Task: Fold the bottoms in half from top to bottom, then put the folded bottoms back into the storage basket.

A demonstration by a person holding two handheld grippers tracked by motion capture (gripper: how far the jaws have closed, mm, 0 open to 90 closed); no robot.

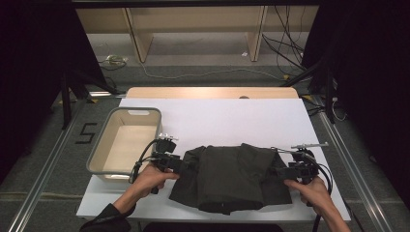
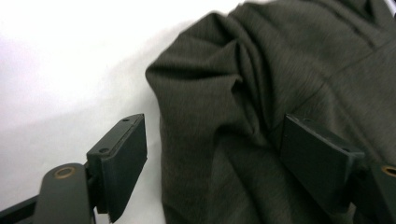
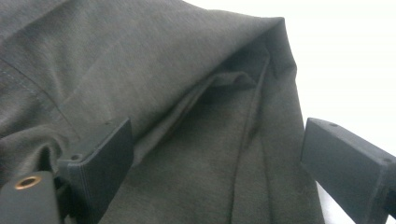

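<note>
The dark garment [image 1: 232, 176] lies folded at the bench's [image 1: 217, 118] near edge, its underside hidden. The left claw [image 1: 186, 166] and the right claw [image 1: 276, 172] stand released at the garment's two ends, cloth lying loose between the jaws of each

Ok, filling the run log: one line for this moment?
left gripper: open | right gripper: open | garment: folded, between both | bin: left

The far half of the white sheet [image 1: 217, 121], beyond the dark cloth [image 1: 232, 176], lies open from side to side. At its left edge the bin [image 1: 99, 150] walls off that side, just beside the left gripper [image 1: 186, 166]. A narrow strip of sheet runs between the cloth and the near edge, and the right gripper [image 1: 275, 173] sits at the cloth's right end.
</note>
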